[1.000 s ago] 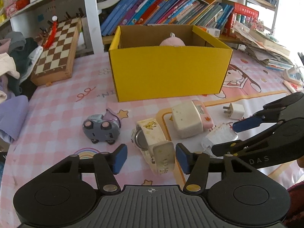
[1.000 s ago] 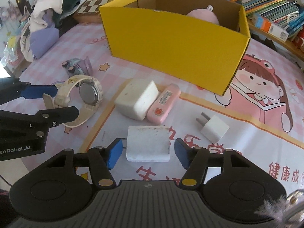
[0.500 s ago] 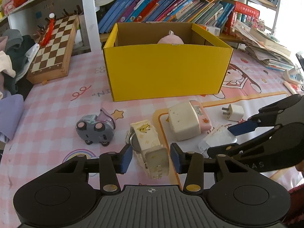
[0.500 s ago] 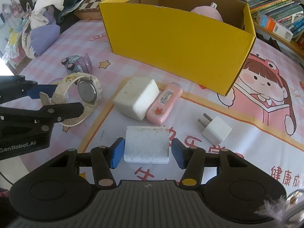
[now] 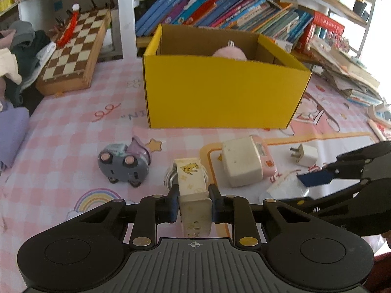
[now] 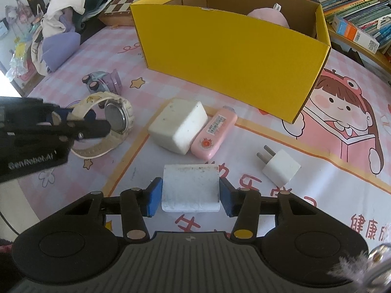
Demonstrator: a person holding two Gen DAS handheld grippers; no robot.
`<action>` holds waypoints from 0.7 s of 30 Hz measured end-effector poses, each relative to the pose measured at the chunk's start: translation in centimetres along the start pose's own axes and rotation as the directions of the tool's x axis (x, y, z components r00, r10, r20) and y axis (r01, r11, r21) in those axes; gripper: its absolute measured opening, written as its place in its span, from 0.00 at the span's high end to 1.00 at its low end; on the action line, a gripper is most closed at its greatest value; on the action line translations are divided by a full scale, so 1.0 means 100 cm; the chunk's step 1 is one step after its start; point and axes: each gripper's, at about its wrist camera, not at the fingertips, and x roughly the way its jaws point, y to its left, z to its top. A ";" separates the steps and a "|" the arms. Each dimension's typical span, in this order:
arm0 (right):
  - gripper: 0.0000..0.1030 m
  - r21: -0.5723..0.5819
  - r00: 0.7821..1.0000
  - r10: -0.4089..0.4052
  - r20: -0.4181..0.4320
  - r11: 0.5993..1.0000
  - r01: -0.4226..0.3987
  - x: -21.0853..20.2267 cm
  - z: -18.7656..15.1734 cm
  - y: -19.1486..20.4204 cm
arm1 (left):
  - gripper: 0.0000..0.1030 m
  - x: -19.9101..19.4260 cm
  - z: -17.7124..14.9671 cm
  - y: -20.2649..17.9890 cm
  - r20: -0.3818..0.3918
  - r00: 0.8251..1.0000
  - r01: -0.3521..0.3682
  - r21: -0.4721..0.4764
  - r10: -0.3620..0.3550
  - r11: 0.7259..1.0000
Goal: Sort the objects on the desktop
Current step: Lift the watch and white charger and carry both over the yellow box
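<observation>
My left gripper (image 5: pixel 194 204) is shut on the strap of a cream watch (image 5: pixel 190 178) that lies on the pink tablecloth; in the right wrist view the left gripper (image 6: pixel 95 122) sits over the watch (image 6: pixel 114 119). My right gripper (image 6: pixel 190 196) is closing on a flat white packet (image 6: pixel 190 188), and its pads meet both sides. Behind stands an open yellow box (image 6: pixel 232 48) with a pink plush (image 6: pixel 268 15) inside. Loose on the cloth are a cream block (image 6: pixel 178 128), a pink device (image 6: pixel 213 133), a white plug (image 6: pixel 281 167) and a grey toy car (image 5: pixel 122 164).
A chessboard (image 5: pixel 75 53) leans at the back left beside a pile of clothes (image 6: pixel 66 5). Rows of books (image 5: pixel 220 7) fill the shelf behind the box, and stacked papers (image 5: pixel 347 73) lie at the right edge.
The left jaws have closed onto the watch strap. The right jaws have narrowed until they touch the white packet. Both hands have barely shifted.
</observation>
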 end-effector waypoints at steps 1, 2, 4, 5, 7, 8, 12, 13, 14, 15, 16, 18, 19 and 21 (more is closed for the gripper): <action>0.55 0.003 1.000 0.001 0.002 1.000 -0.001 -0.001 0.000 0.000 | 0.78 -0.002 0.001 0.000 0.008 1.000 0.003 0.003 -0.003 1.000; 0.55 0.006 1.000 0.001 0.006 1.000 -0.001 -0.003 -0.001 0.000 | 0.78 -0.004 0.001 -0.001 0.014 1.000 0.007 0.004 -0.007 1.000; 0.55 0.014 1.000 0.002 0.012 1.000 -0.002 -0.006 -0.001 -0.001 | 0.78 -0.007 0.002 0.000 0.021 1.000 0.017 0.001 -0.017 1.000; 0.55 0.017 1.000 0.002 0.015 1.000 -0.002 -0.008 -0.002 -0.001 | 0.78 -0.008 0.003 0.000 0.024 0.999 0.020 -0.001 -0.020 1.000; 0.55 0.023 1.000 0.000 0.019 1.000 0.000 -0.011 -0.003 0.000 | 0.78 -0.011 0.004 0.001 0.032 0.999 0.026 -0.005 -0.026 1.000; 0.55 0.025 1.000 -0.002 0.021 1.000 0.001 -0.013 -0.003 0.000 | 0.78 -0.013 0.005 0.002 0.036 0.999 0.028 -0.007 -0.027 1.000; 0.55 0.036 0.999 -0.010 0.031 0.999 0.008 -0.019 -0.005 0.001 | 0.78 -0.019 0.007 0.003 0.055 0.998 0.030 -0.012 -0.030 0.999; 0.55 0.041 0.999 -0.011 0.033 0.999 0.010 -0.021 -0.006 0.002 | 0.78 -0.021 0.008 0.004 0.061 0.998 0.031 -0.012 -0.030 0.999; 0.55 0.046 0.999 -0.013 0.035 0.999 0.011 -0.022 -0.006 0.002 | 0.78 -0.023 0.009 0.005 0.068 0.997 0.032 -0.013 -0.031 0.999; 0.55 0.050 0.999 -0.014 0.037 0.999 0.013 -0.024 -0.007 0.002 | 0.78 -0.025 0.009 0.005 0.075 0.997 0.032 -0.011 -0.031 0.999; 0.55 0.055 0.999 -0.017 0.038 0.998 0.015 -0.025 -0.008 0.002 | 0.78 -0.027 0.009 0.005 0.081 0.996 0.033 -0.008 -0.032 0.999; 0.55 0.064 0.999 -0.022 0.041 0.998 0.020 -0.027 -0.010 0.003 | 0.78 -0.031 0.010 0.005 0.094 0.995 0.035 0.001 -0.035 0.999; 0.55 0.069 0.999 -0.025 0.042 0.997 0.022 -0.028 -0.011 0.004 | 0.78 -0.033 0.010 0.005 0.098 0.994 0.037 0.004 -0.037 0.999; 0.55 0.077 0.999 -0.031 0.045 0.997 0.027 -0.030 -0.012 0.005 | 0.78 -0.035 0.009 0.005 0.103 0.994 0.041 0.009 -0.042 0.999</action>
